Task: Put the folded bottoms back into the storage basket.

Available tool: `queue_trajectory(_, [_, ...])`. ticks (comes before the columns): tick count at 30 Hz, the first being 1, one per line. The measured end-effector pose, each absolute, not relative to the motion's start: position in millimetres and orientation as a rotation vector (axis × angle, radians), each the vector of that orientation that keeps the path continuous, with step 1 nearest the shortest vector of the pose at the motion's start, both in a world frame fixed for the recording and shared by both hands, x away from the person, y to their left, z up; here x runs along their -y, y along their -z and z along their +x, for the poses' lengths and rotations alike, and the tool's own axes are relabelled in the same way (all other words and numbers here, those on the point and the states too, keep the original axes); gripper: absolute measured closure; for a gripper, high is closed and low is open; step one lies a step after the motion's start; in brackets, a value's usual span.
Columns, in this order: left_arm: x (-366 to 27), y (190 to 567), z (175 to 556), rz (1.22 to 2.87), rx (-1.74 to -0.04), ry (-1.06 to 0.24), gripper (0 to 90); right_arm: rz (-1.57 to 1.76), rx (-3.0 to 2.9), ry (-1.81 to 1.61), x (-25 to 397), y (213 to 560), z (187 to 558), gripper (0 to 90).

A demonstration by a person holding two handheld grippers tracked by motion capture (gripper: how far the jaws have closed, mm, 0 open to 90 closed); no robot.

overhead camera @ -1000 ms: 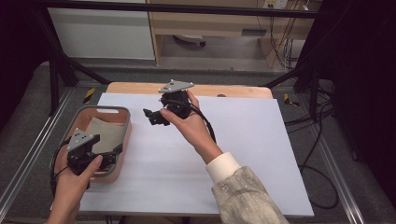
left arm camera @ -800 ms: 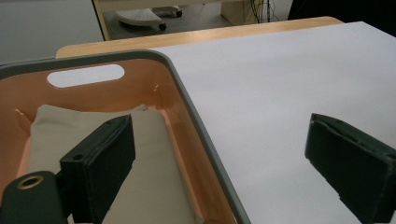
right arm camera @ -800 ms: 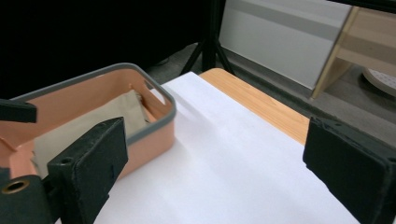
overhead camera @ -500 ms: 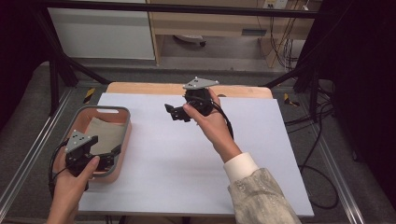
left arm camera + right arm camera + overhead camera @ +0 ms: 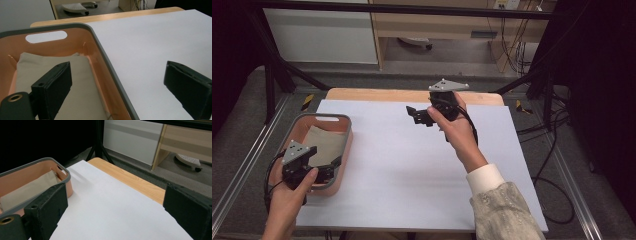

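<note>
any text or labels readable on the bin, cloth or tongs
None can be read: the bin, the cloth, the left tongs and the right tongs bear no print. A dark plate on the shelf is too small to read.

**Two hand-held grippers over a white table**

At lower left of the frame, the left hand-held gripper point(image 5: 328, 172) sits at the near rim of a grey-edged basket point(image 5: 323, 118) holding a folded beige cloth point(image 5: 324, 145). Upper centre, the right hand-held gripper point(image 5: 416, 115) hovers above the white table point(image 5: 402, 170), pointing frame-left, well apart from the basket.
</note>
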State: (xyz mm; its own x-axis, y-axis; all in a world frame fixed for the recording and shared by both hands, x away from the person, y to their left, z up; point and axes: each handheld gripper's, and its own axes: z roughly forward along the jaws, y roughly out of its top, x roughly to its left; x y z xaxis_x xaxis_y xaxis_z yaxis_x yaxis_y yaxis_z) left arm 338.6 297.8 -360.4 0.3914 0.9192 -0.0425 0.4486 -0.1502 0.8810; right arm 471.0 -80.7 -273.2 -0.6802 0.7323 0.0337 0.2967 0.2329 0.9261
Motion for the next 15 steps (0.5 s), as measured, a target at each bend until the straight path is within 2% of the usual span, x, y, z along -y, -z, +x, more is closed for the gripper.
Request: queue_trajectory(15, [-298, 364, 339, 1.770, -1.206, -0.669, 8.1, 1.028, -2.026, -1.427, 133, 267, 467, 5.4])
